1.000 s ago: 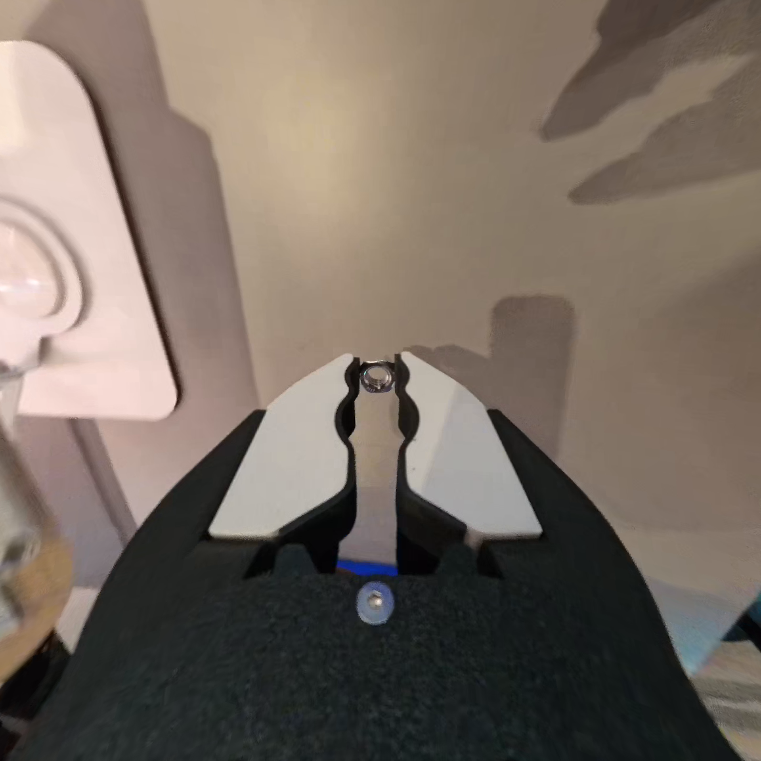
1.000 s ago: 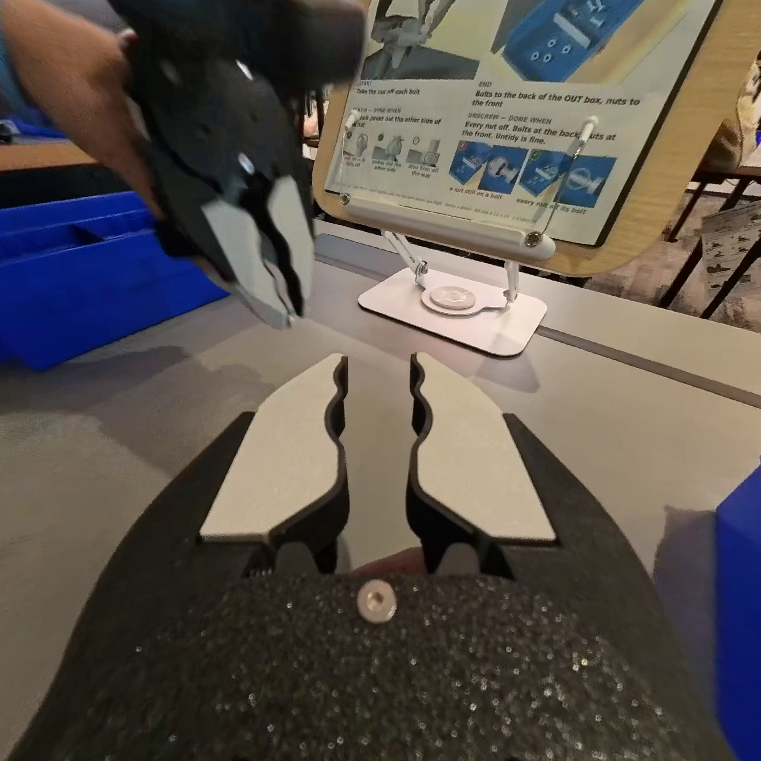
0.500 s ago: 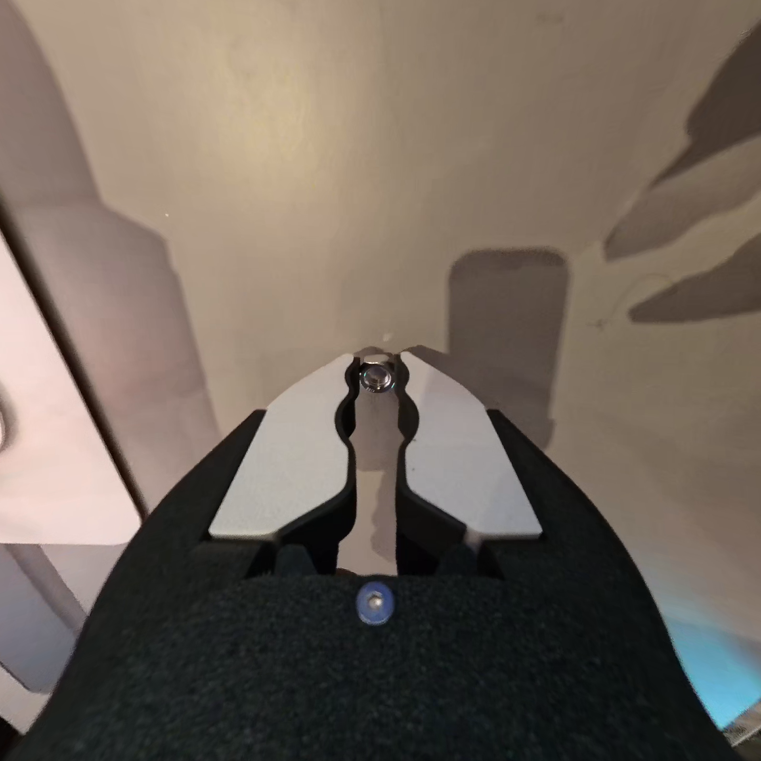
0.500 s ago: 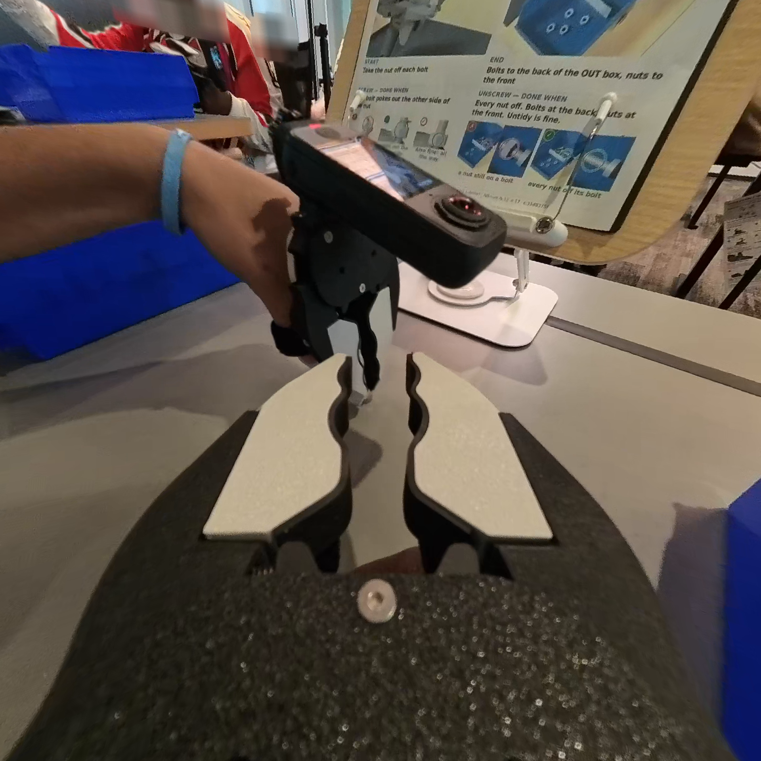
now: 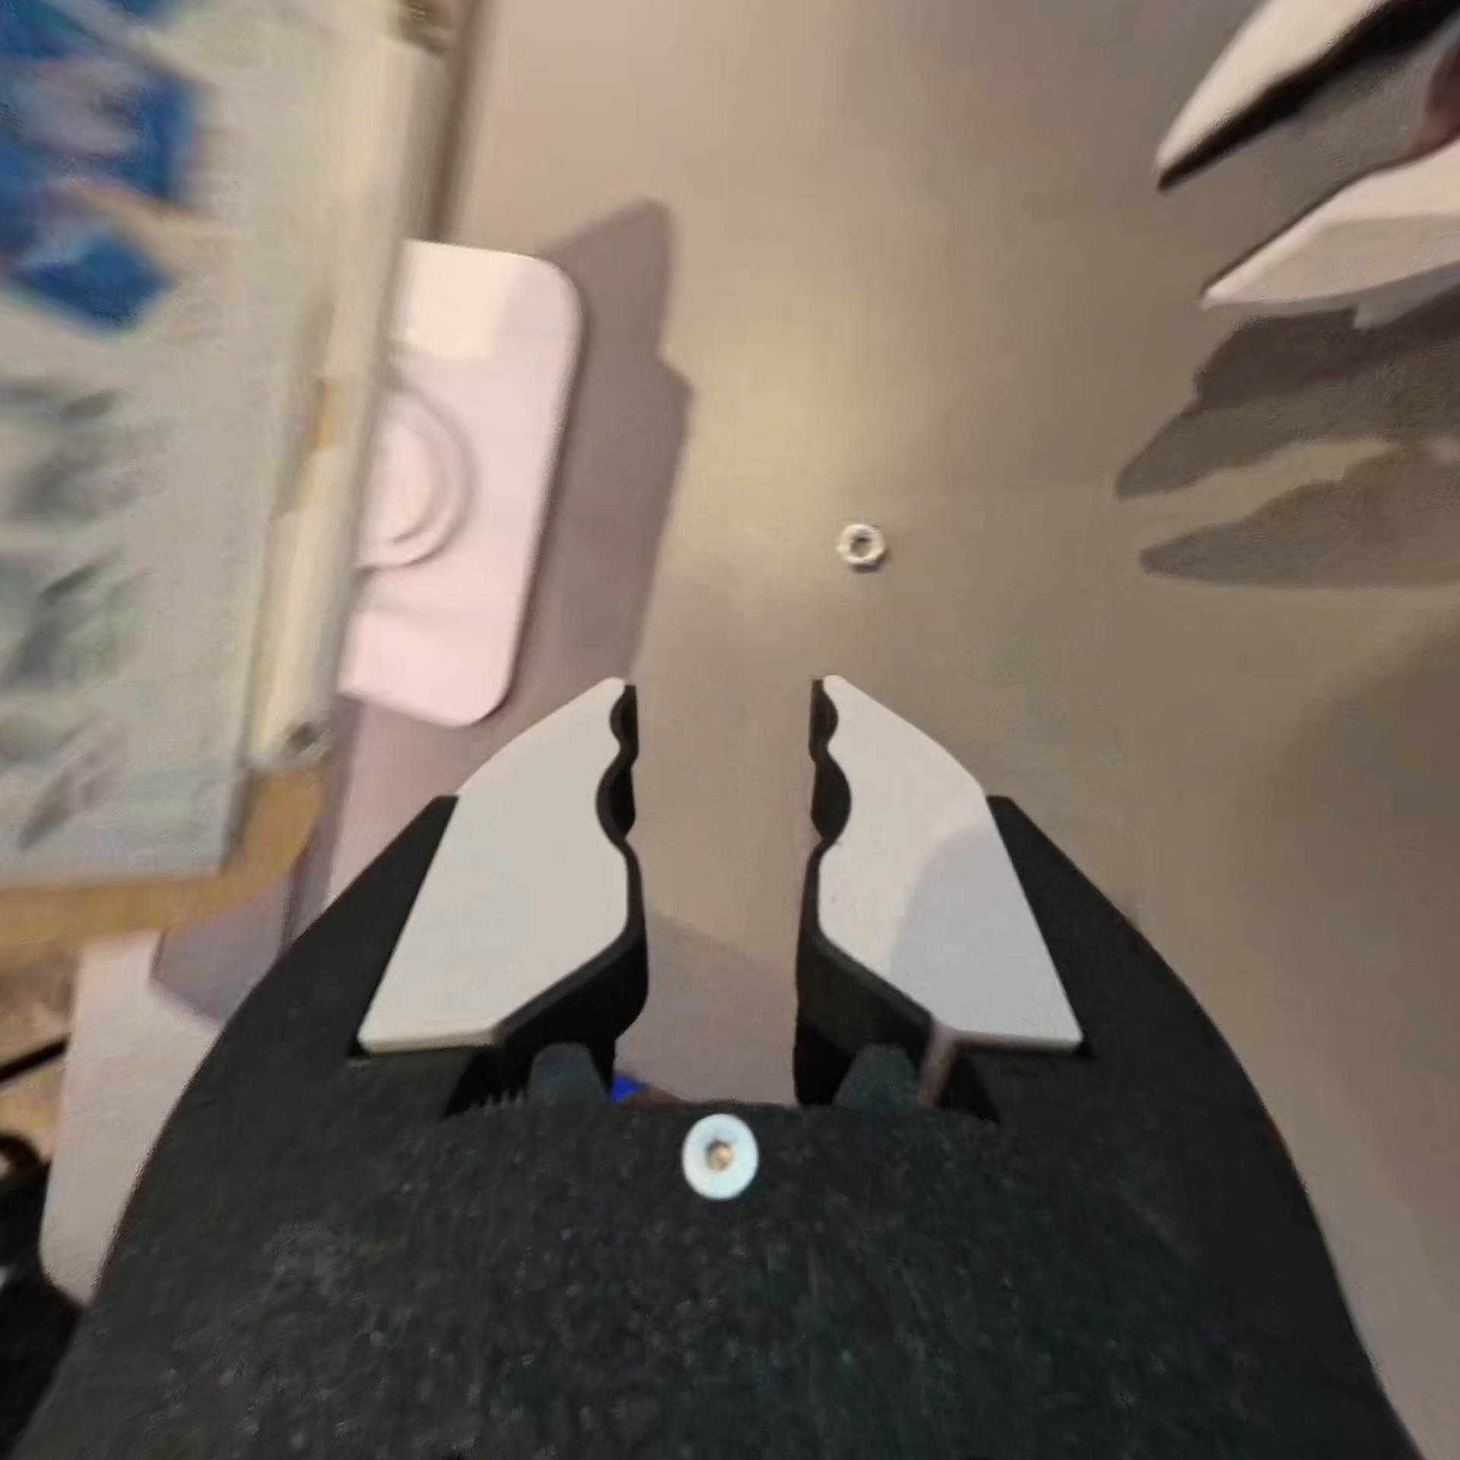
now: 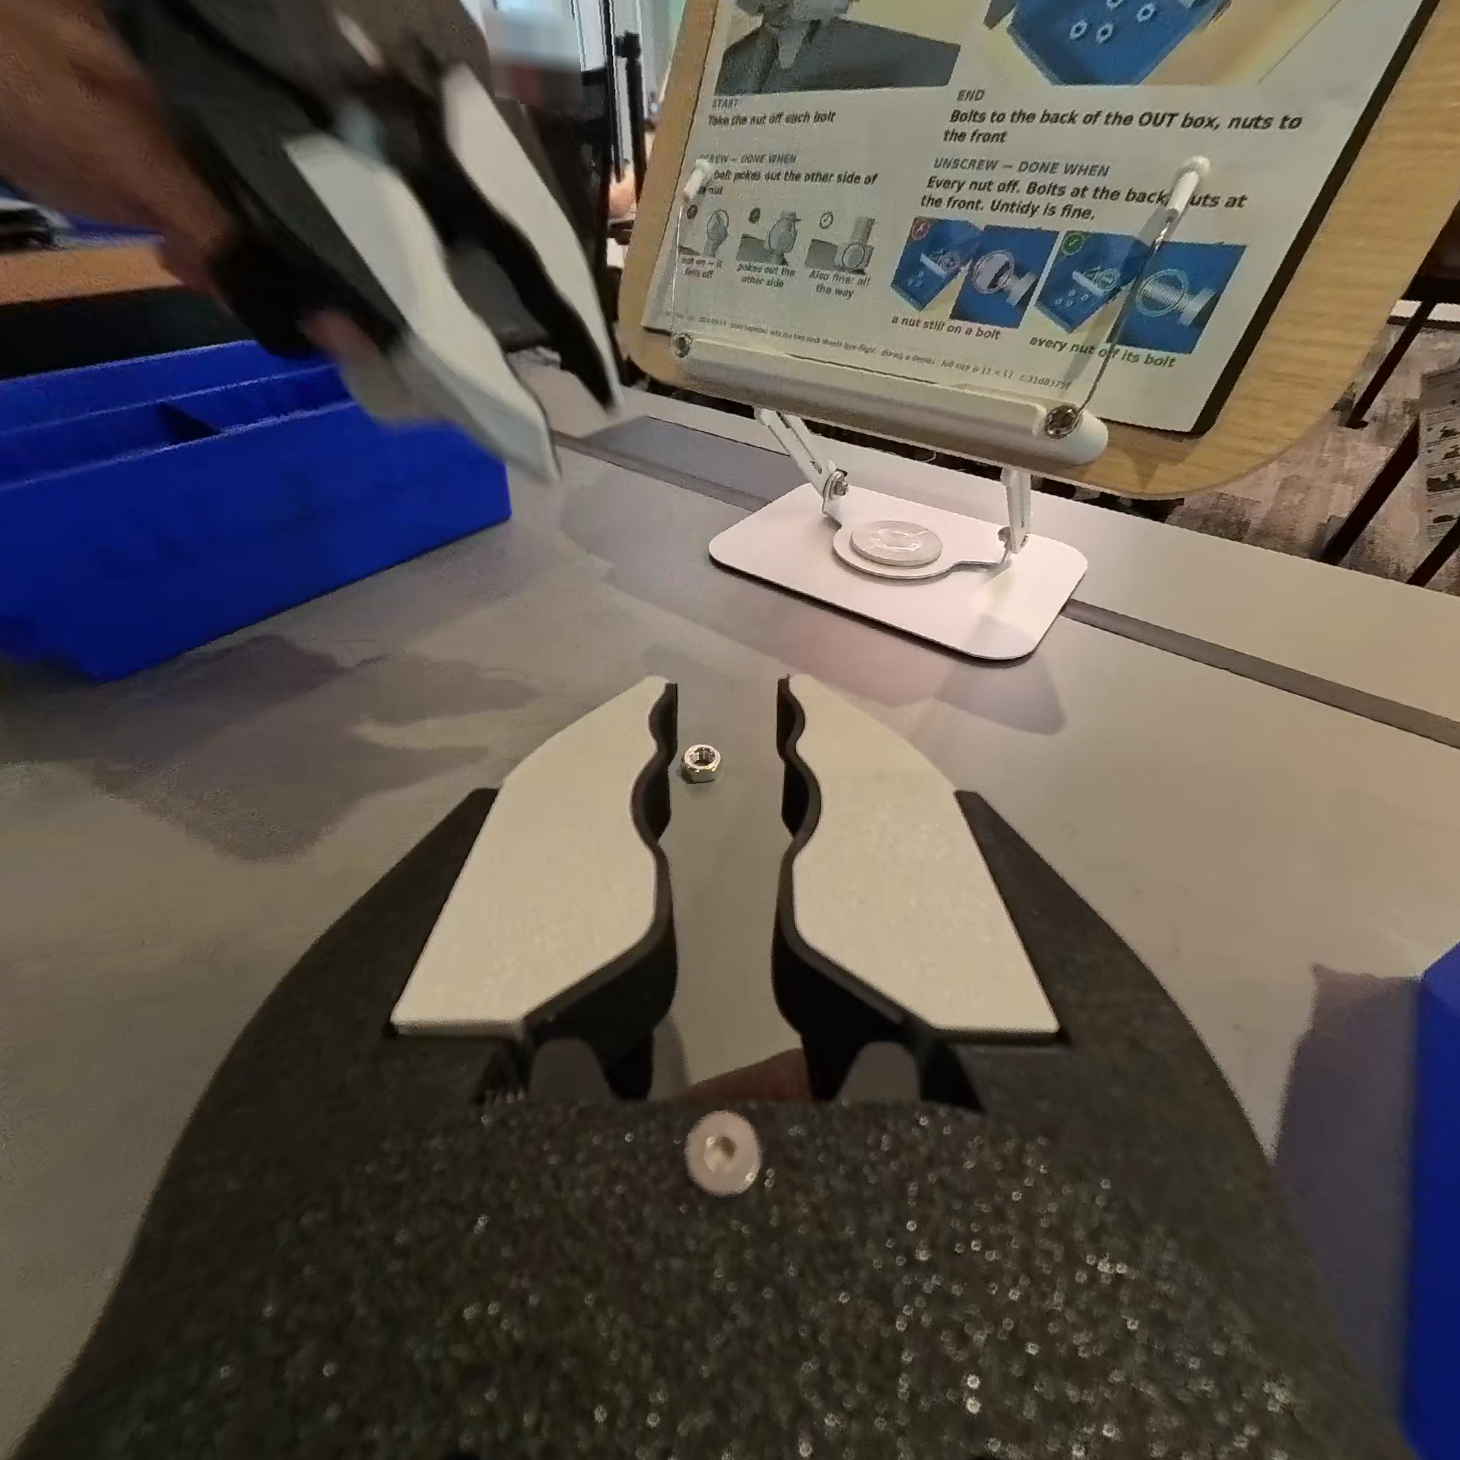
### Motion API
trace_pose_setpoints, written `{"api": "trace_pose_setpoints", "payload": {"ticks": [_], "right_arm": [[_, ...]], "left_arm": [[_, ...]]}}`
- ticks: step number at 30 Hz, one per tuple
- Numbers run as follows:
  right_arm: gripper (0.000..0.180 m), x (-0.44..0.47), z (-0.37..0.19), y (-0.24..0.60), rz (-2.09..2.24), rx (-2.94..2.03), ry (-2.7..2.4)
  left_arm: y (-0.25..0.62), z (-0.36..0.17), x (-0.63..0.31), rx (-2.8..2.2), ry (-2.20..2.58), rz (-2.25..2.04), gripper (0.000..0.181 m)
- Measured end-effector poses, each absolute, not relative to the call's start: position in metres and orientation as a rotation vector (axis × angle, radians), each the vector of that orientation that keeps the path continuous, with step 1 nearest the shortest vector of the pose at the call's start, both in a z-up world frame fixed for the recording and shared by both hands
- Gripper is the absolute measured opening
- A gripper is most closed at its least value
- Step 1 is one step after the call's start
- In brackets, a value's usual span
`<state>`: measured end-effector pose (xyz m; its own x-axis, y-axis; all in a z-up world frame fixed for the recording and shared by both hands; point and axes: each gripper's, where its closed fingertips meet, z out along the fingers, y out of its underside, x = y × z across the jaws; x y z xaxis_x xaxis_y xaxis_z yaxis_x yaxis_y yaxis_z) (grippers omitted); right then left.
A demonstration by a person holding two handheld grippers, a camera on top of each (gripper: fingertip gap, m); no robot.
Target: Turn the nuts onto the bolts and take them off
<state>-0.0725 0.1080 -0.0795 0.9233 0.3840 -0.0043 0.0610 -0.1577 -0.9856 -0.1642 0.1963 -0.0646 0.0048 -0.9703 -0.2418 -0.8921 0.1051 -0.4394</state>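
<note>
A small silver nut point(image 5: 861, 545) lies flat on the grey table point(image 5: 908, 355), ahead of my left gripper point(image 5: 723, 687), which is open and empty above it. In the right wrist view the same nut point(image 6: 698, 763) shows in the gap between my right gripper's fingers point(image 6: 585, 829). It rests on the table close to the left pad, and neither pad presses on it. My right gripper point(image 6: 727, 687) is open. The left gripper point(image 6: 577, 434) shows blurred at the upper left there, jaws apart. No bolt is in view.
A blue bin point(image 6: 197, 513) stands at the left of the table. An instruction board on a white stand point(image 6: 908, 569) is behind the nut; the stand point(image 5: 474, 474) also shows in the left wrist view. Another blue box edge point(image 6: 1438, 1185) is at the right.
My left gripper held the nut between its fingertips down at the table, then opened, left it lying there and lifted away to the left. The right gripper has stayed open and nearly still.
</note>
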Motion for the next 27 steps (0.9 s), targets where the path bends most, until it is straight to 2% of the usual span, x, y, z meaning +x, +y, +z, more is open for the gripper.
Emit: {"api": "trace_pose_setpoints", "payload": {"ticks": [4, 7, 11, 15, 27], "right_arm": [[0.023, -0.074, -0.082, 0.109, 0.28, -1.724, -0.349], [0.023, -0.073, -0.084, 0.11, 0.279, -1.73, -0.346], [0.023, -0.072, -0.087, 0.111, 0.289, -1.741, -0.338], [0.023, -0.072, -0.089, 0.112, 0.298, -1.752, -0.337], [0.023, -0.084, -0.09, 0.11, 0.298, -1.765, -0.413]], "left_arm": [[0.219, 0.01, -0.246, -1.812, 1.388, -0.168, 0.043], [0.22, 0.022, -0.328, -1.886, 1.07, -0.107, 0.043], [0.2, -0.009, -0.412, -1.984, 0.826, -0.159, 0.043], [0.19, -0.041, -0.455, -2.084, 0.765, -0.213, 0.043], [0.286, -0.068, -0.452, -2.489, 1.054, -0.301, 0.05]]}}
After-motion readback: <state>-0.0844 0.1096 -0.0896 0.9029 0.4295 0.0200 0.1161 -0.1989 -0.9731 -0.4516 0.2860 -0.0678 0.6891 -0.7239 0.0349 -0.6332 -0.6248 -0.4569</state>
